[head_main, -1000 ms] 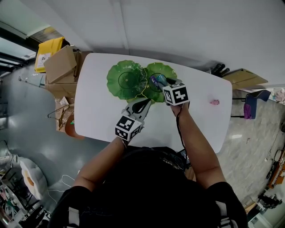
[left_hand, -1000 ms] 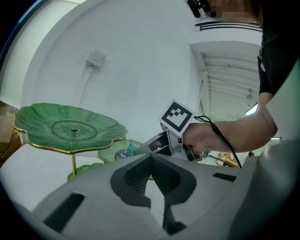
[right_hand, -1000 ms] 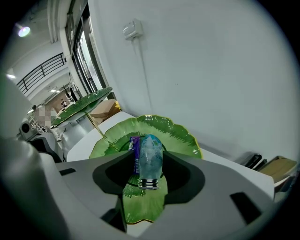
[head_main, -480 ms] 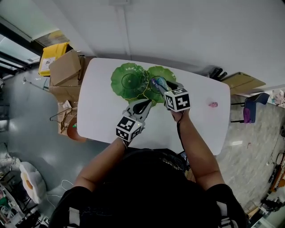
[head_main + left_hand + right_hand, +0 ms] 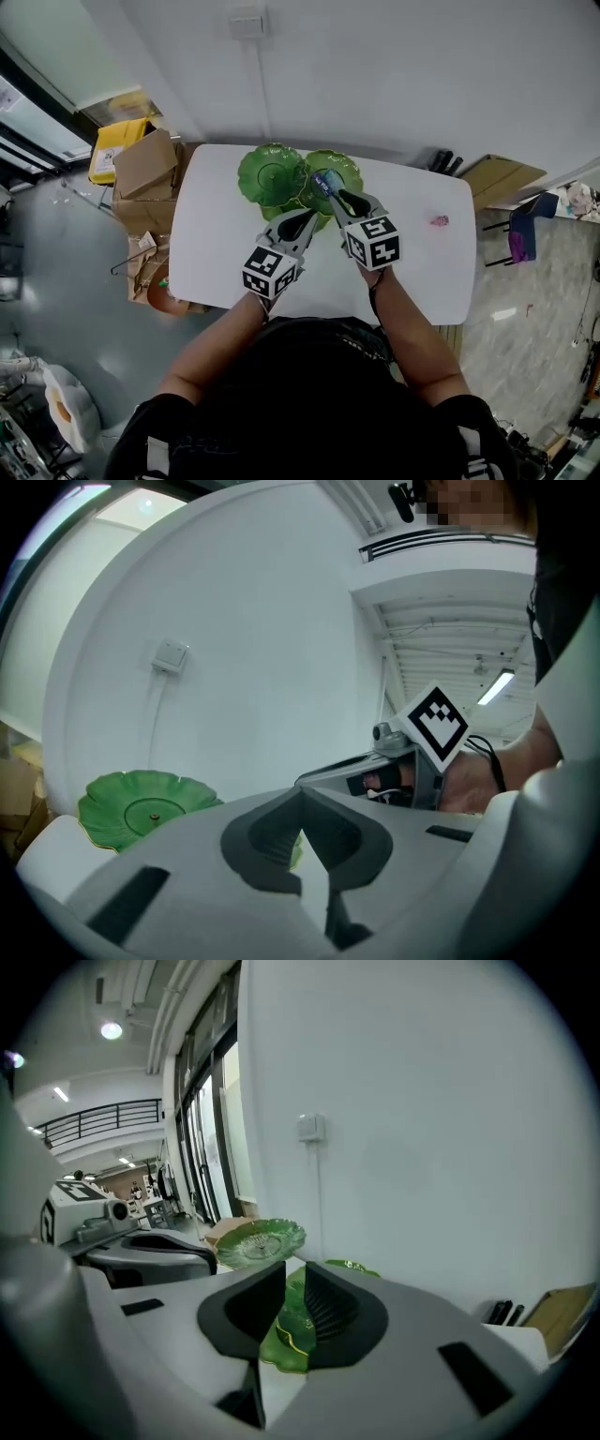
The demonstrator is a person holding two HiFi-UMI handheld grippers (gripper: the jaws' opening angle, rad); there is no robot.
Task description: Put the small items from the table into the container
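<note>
Two green leaf-shaped dishes (image 5: 270, 172) (image 5: 339, 169) stand side by side at the far edge of the white table (image 5: 220, 234), and a third green rim (image 5: 292, 208) shows below them. A small blue item (image 5: 324, 182) lies in the right dish. Far to the right on the table lies a small pink item (image 5: 438, 221). My right gripper (image 5: 343, 200) hangs above the right dish's near edge; its jaws (image 5: 292, 1283) are closing, with a narrow gap and nothing between them. My left gripper (image 5: 307, 217) hovers beside it with its jaws together and empty (image 5: 302, 803).
A white wall with a socket (image 5: 247, 23) runs just behind the table. Cardboard boxes (image 5: 145, 164) and a yellow bag (image 5: 114, 141) stand left of the table. Dark objects (image 5: 444, 161), a wooden board (image 5: 506, 174) and a blue chair (image 5: 523, 223) are at the right.
Both grippers have risen and drawn back from the dishes. The right jaws have narrowed, and the blue item now lies in the right dish, free of them.
</note>
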